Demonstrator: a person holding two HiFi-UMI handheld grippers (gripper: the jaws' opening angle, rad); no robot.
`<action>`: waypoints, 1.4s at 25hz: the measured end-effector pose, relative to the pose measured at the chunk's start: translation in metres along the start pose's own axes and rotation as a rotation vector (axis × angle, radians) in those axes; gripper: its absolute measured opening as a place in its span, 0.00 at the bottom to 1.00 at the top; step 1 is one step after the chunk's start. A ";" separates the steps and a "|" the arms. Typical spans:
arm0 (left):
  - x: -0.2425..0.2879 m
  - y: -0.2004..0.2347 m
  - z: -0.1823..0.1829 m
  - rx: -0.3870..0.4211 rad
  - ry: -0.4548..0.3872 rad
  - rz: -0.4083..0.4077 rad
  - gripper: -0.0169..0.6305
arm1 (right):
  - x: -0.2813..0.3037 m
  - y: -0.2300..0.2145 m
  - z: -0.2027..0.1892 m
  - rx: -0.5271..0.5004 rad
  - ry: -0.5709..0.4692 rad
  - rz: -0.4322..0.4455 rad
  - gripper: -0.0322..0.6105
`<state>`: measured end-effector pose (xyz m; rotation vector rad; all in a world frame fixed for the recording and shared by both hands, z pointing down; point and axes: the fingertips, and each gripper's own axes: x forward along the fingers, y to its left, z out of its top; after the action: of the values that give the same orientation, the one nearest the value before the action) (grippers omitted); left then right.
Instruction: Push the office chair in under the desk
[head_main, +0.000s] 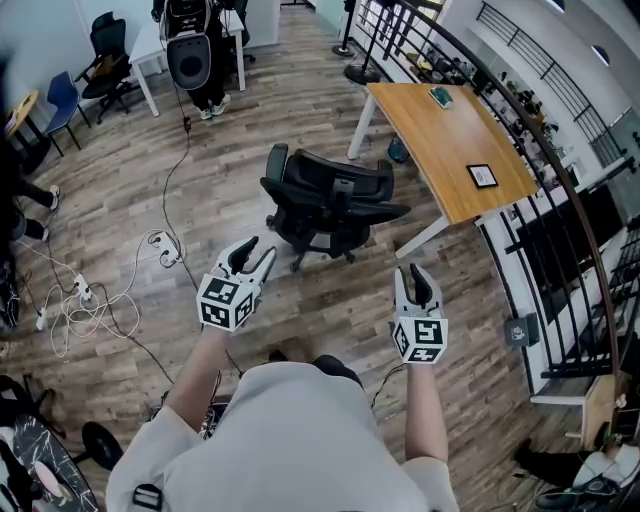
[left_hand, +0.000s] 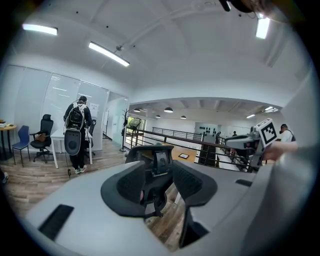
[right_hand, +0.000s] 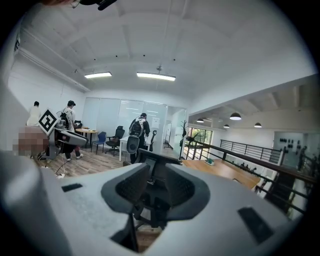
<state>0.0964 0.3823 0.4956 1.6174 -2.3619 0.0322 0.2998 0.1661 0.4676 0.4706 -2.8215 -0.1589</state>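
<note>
The black office chair (head_main: 330, 205) stands on the wood floor just left of the wooden desk (head_main: 450, 150), outside it, with its back toward me. My left gripper (head_main: 252, 258) is held in the air short of the chair, jaws apart with nothing between them. My right gripper (head_main: 415, 280) hangs level with it to the right, also open and empty. In the left gripper view the chair (left_hand: 155, 160) shows through the gap of the gripper (left_hand: 159, 185). The right gripper view frames the chair (right_hand: 152, 165) the same way between its jaws (right_hand: 155, 192), with the desk (right_hand: 220, 170) behind.
White cables and power strips (head_main: 90, 300) lie on the floor at the left. A black railing (head_main: 560, 200) runs behind the desk. A person with a backpack (head_main: 195, 50) stands at the far end by a white table. A framed tablet (head_main: 482, 176) lies on the desk.
</note>
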 end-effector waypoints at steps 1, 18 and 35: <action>0.000 0.002 -0.002 0.000 0.005 -0.003 0.28 | 0.001 0.002 -0.002 0.002 0.005 -0.004 0.20; 0.043 0.034 -0.006 -0.008 0.044 0.015 0.28 | 0.057 -0.016 -0.020 0.015 0.071 0.000 0.20; 0.157 0.092 -0.019 0.153 0.216 0.077 0.29 | 0.194 -0.082 -0.055 -0.174 0.259 0.182 0.20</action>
<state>-0.0364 0.2764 0.5641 1.5025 -2.3001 0.3922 0.1634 0.0211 0.5564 0.1794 -2.5517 -0.2814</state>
